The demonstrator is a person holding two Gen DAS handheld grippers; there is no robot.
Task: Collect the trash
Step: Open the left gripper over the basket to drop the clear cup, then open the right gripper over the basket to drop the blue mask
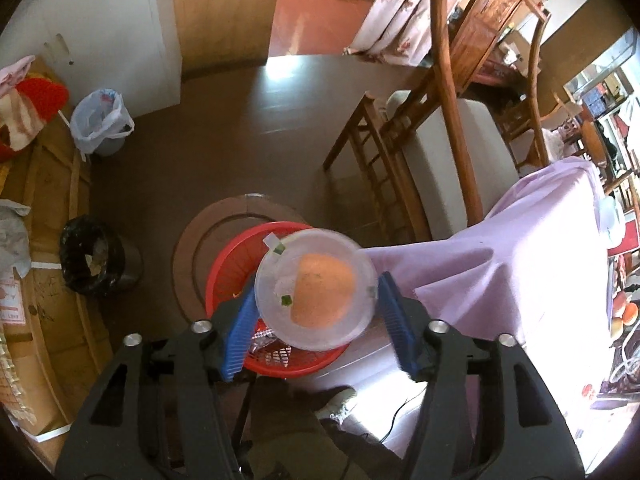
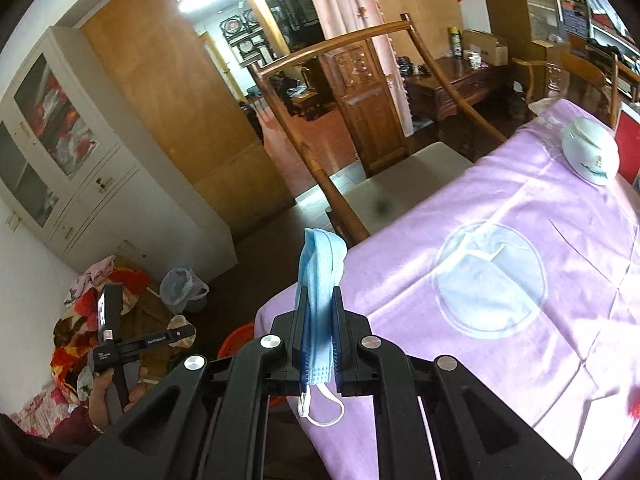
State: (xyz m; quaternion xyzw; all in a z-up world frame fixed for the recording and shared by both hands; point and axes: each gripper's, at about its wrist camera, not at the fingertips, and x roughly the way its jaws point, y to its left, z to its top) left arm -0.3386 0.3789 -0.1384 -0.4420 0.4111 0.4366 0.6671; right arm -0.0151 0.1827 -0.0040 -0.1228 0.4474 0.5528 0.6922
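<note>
Where brown floor spreads, lilac tablecloth, chair

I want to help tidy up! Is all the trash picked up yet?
Not yet. Some wrappers already lie in the red basket. The clear lid with orange peel sits between the left gripper's open jaws, right over the basket. The right gripper is shut on a blue face mask. A white bowl remains on the purple tablecloth.

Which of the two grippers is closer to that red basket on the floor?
Left. The left gripper hangs right above the red basket; the right gripper is up by the table's edge, off to the side.
</note>
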